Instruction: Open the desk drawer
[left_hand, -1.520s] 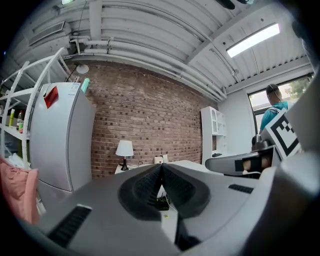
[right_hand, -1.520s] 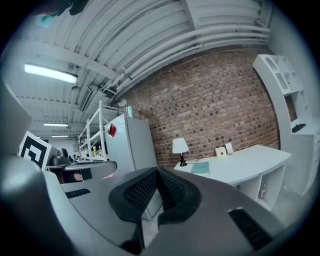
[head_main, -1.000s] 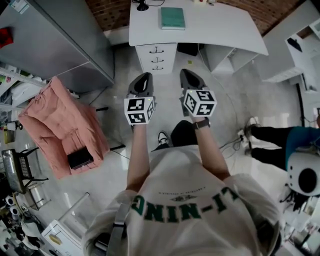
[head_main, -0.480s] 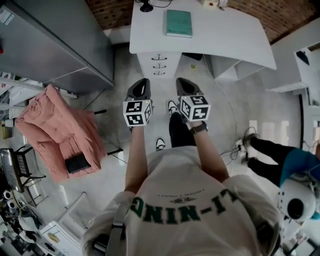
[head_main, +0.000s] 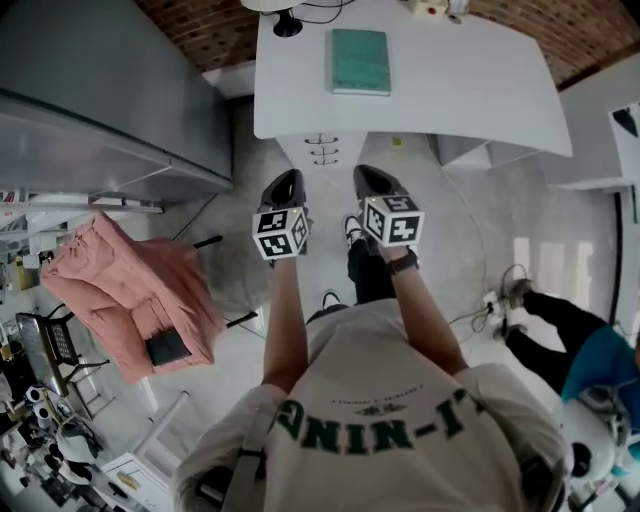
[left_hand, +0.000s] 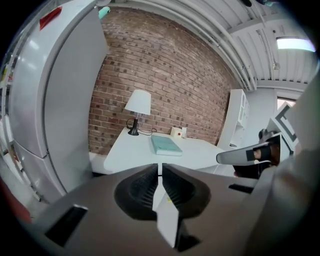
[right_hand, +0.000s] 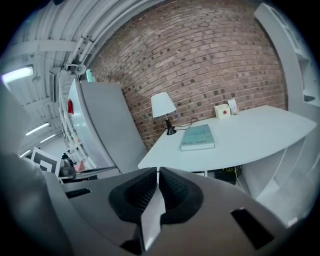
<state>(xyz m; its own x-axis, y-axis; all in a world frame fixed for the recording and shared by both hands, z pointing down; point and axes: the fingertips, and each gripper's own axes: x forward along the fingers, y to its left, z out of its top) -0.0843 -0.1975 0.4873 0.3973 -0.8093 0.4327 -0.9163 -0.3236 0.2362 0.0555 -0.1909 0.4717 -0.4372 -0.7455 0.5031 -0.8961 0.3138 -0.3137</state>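
A white desk (head_main: 450, 80) stands ahead against a brick wall, with a white drawer unit (head_main: 322, 152) under its left part; two or three small dark handles show on the unit's front. My left gripper (head_main: 284, 190) and right gripper (head_main: 372, 185) hover side by side in the air, short of the drawer unit and apart from it. Both are shut with nothing between the jaws. In the left gripper view the desk (left_hand: 125, 155) lies beyond the closed jaws, and the right gripper (left_hand: 247, 155) shows at the right. The right gripper view looks at the desk (right_hand: 250, 135) too.
A teal book (head_main: 359, 61) and a lamp base (head_main: 288, 22) lie on the desk. A tall grey cabinet (head_main: 110, 110) stands at the left, a chair with a pink jacket (head_main: 135, 290) at lower left. Another person's legs (head_main: 555, 330) are at the right.
Both grippers and the person have moved forward towards the desk, side by side; the drawer unit is now closer to the jaws. Both stay shut.
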